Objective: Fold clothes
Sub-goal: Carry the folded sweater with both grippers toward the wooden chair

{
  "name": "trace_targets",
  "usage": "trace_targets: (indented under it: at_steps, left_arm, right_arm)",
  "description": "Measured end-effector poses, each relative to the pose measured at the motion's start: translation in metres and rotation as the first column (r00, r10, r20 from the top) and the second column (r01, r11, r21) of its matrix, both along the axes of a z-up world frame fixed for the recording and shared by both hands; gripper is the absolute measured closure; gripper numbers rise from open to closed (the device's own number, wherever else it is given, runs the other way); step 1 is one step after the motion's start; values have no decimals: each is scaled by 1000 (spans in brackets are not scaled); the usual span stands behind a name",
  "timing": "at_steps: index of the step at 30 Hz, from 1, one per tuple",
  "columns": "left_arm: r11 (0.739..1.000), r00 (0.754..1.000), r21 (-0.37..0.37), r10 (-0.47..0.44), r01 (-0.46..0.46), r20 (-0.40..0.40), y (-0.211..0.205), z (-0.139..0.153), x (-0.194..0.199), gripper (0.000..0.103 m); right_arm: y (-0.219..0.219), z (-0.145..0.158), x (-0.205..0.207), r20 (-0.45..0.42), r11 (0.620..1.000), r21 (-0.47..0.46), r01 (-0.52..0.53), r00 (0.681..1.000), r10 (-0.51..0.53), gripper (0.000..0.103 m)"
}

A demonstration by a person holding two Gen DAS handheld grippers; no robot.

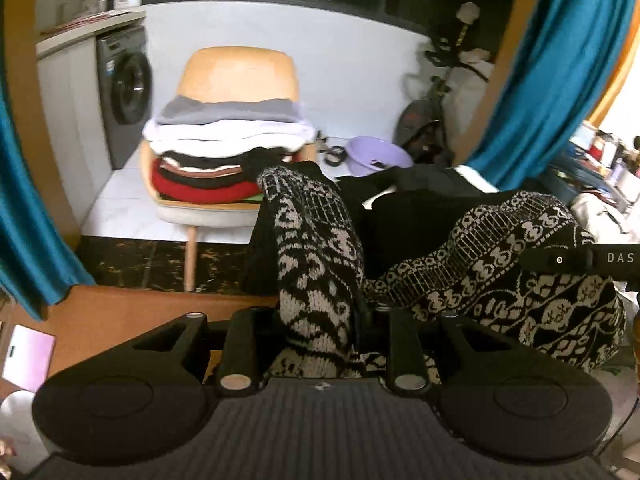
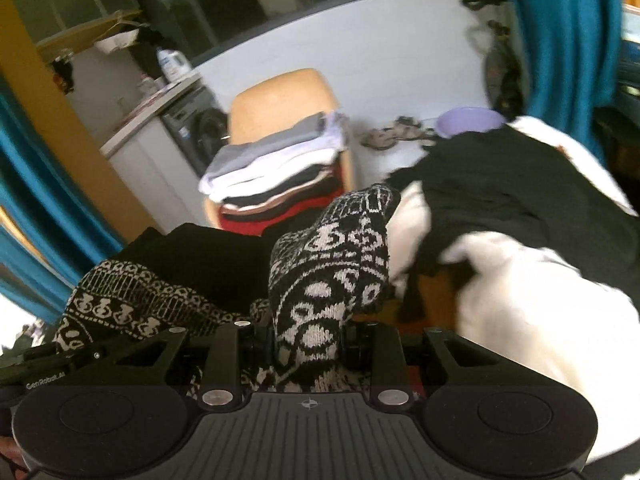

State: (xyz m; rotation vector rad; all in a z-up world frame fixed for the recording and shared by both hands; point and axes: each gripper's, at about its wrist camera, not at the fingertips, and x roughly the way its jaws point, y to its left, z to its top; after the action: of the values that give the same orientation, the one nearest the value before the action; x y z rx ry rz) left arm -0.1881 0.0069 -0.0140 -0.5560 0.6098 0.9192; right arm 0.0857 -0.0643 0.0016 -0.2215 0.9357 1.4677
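Each gripper, left (image 1: 320, 320) and right (image 2: 308, 332), is clamped on the patterned sweater (image 1: 500, 272); folded clothes (image 1: 224, 148) fill the chair (image 1: 240, 68).

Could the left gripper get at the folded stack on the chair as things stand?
Probably not yet: the left gripper is shut on the patterned sweater, which hangs between it and the stack on the chair.

Sweater (image 1: 316, 264) bunches up in front of both my grippers, blocking straight ahead. Chair (image 1: 240, 72) with clothes stack (image 1: 224, 152) stands beyond it, washer (image 1: 124, 88) to its left. Bare floor (image 1: 120, 200) left of chair is open. Black and white laundry pile (image 2: 520, 240) fills my right side.
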Motion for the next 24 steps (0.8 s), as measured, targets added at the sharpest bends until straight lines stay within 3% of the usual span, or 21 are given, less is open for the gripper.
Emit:
trace_targets:
  at_steps: [7, 12, 17, 24]
  left_arm:
    - [997, 997, -26, 78, -78, -12, 61, -5, -32, 76]
    - [993, 994, -37, 110, -111, -14, 122, -15, -35, 76]
    - [988, 988, -25, 152, -152, -1, 201, -12, -28, 76]
    - [980, 980, -18, 199, -199, 12, 308, 3, 1, 76]
  right_arm:
    - [65, -14, -27, -70, 1000, -8, -27, 997, 26, 78]
    - [124, -19, -29, -73, 998, -8, -59, 996, 58, 78]
    - [206, -24, -7, -94, 996, 28, -79, 992, 82, 78]
    - [325, -5, 29, -105, 991, 73, -113, 987, 120, 78]
